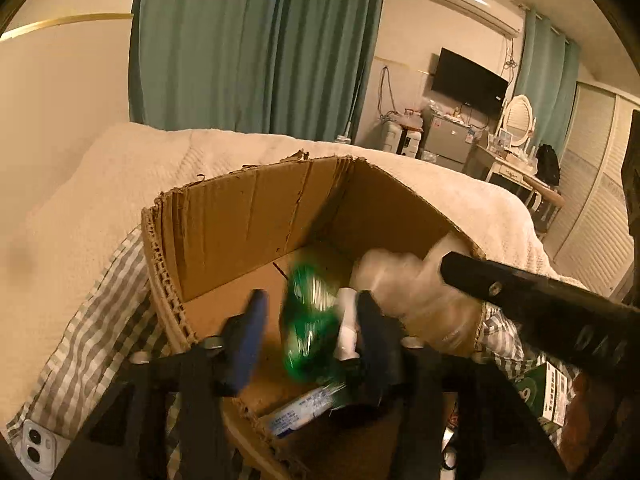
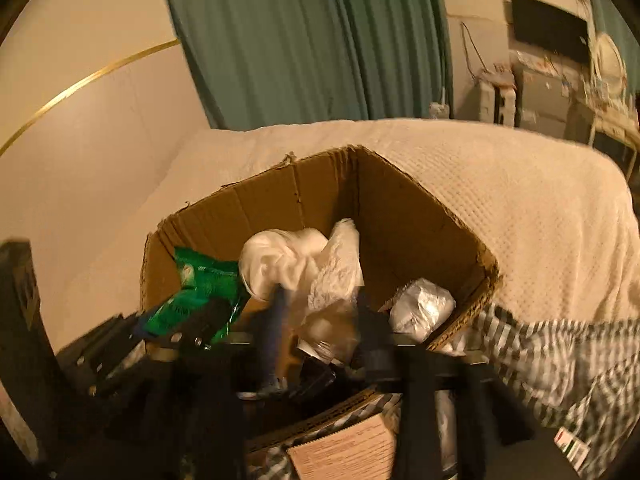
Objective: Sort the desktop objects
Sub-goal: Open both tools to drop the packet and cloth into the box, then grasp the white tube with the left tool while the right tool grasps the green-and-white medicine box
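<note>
An open cardboard box [image 1: 248, 220] [image 2: 400, 216] stands on a bed, and both grippers hang over it. My left gripper [image 1: 312, 328] is open. A blurred green packet [image 1: 308, 320] [image 2: 204, 292] hangs loose between its blue fingers [image 1: 252, 332], clear of the left pad, beside a small white piece [image 1: 347, 320]. My right gripper [image 2: 324, 316] is open too. A crumpled white tissue and plastic bundle [image 2: 304, 264] sits blurred at its fingertips, over the box. From the left wrist view, the right gripper is a black bar [image 1: 520, 296] next to that blurred white bundle [image 1: 400, 280].
A silver foil packet [image 2: 420, 308] lies in the box's right corner, and a white-and-blue tube [image 1: 300, 408] at its near edge. A checked cloth [image 2: 560, 360] and white bedspread [image 2: 500, 200] surround the box. A phone [image 1: 36, 444], a green carton [image 1: 540, 392] and a printed slip [image 2: 348, 452] lie nearby.
</note>
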A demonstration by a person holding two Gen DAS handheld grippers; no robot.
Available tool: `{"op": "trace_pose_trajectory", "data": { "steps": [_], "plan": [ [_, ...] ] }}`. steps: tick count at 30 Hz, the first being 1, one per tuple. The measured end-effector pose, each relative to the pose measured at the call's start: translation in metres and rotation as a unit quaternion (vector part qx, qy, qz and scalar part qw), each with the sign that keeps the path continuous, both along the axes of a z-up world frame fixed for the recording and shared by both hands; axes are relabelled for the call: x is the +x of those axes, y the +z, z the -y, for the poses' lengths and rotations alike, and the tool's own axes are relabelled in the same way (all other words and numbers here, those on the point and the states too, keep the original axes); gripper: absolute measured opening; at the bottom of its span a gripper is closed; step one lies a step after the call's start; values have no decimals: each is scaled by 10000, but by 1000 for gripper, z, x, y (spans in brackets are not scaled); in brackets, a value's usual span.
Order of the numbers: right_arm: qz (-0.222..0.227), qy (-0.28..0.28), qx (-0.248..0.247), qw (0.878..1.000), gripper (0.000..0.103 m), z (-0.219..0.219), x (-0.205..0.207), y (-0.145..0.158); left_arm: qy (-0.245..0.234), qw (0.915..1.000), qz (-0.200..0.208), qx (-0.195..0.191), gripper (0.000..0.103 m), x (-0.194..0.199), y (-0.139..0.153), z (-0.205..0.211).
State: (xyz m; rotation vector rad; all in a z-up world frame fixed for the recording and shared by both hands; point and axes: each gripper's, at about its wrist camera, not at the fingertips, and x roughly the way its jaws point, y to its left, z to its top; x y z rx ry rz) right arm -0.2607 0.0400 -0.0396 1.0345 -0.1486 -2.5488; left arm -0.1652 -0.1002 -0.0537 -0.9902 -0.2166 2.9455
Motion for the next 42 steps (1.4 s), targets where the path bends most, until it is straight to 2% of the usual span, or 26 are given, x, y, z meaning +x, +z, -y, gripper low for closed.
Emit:
{"op": "trace_pose_trajectory", "data": {
  "steps": [1,3,5,8,14,16,19,21,26,27,32,42],
  "plan": [
    [-12,-3,-66,10000,51,-4,3,3,-27,10000,-35,-14,71,4,1,-2],
    [-104,-88,-17,9999,51,-14,14,11,1,9999,-81,-78,83,10,6,-5],
    [-200,-167,55,9996,51,-25,26,18,-15,9997,-179,-180,85,21,12,-12],
    [-308,-322,174,9989,51,-51,52,26,-91,9988,-290,-390,97,42,20,-27],
    [-212,-1016,571,9930,52,-125,112,20,-604,9976,-253,-227,98,81,21,-66],
    [-105,-1196,668,9905,58,-142,125,11,-761,9966,-162,-254,103,92,12,-88],
    [151,-1434,687,9872,62,-166,140,-13,-888,9948,59,-493,103,101,-9,-116],
    [430,-1641,619,9836,71,-180,144,-34,-950,9935,200,-597,103,102,-24,-127],
    [989,-1860,414,9767,82,-194,145,-78,-1078,9895,604,-755,103,103,-64,-144],
    [1055,-1881,376,9757,86,-195,143,-82,-1078,9886,742,-739,103,101,-73,-144],
    [1071,-2048,325,9724,95,-190,132,-90,-982,9847,1327,-550,103,89,-105,-135],
    [1110,-2549,477,9594,96,-174,109,-99,-811,9806,1703,-528,103,89,-125,-124]
  ]
}}
